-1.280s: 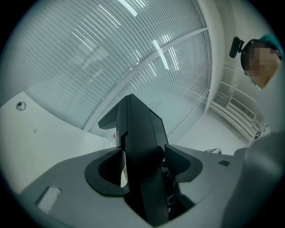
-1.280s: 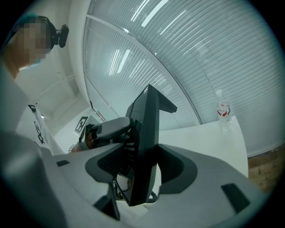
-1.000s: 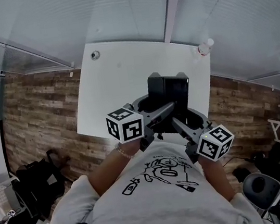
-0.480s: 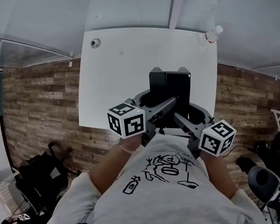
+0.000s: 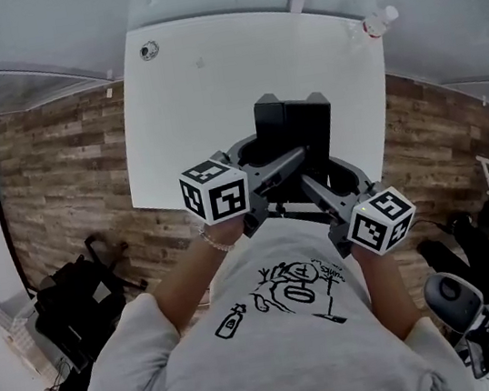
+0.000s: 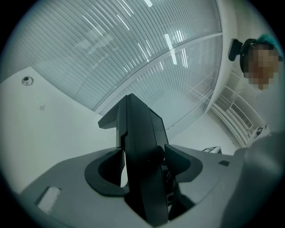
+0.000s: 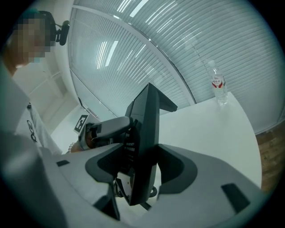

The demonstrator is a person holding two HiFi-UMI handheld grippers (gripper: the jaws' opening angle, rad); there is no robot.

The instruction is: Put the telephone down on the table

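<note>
A black desk telephone (image 5: pixel 294 131) is held between both grippers over the near part of the white table (image 5: pixel 191 88). My left gripper (image 5: pixel 270 169) is shut on its left edge; in the left gripper view the telephone (image 6: pixel 140 156) stands edge-on between the jaws of the left gripper (image 6: pixel 144 164). My right gripper (image 5: pixel 318 192) is shut on its right side; in the right gripper view the telephone (image 7: pixel 144 133) is clamped edge-on in the right gripper (image 7: pixel 142 167), with the other gripper behind it. Whether the telephone touches the table is hidden.
A clear water bottle (image 5: pixel 378 21) (image 7: pixel 218 89) stands at the table's far right corner. A small round fitting (image 5: pixel 147 51) (image 6: pixel 27 80) sits near the far left corner. Ribbed glass walls rise behind the table. Chairs and bags (image 5: pixel 68 301) lie on the wooden floor at both sides.
Both grippers have sunk a little with the telephone still held between them. The head camera has tipped, so the table now sits higher and fuller in the view.
</note>
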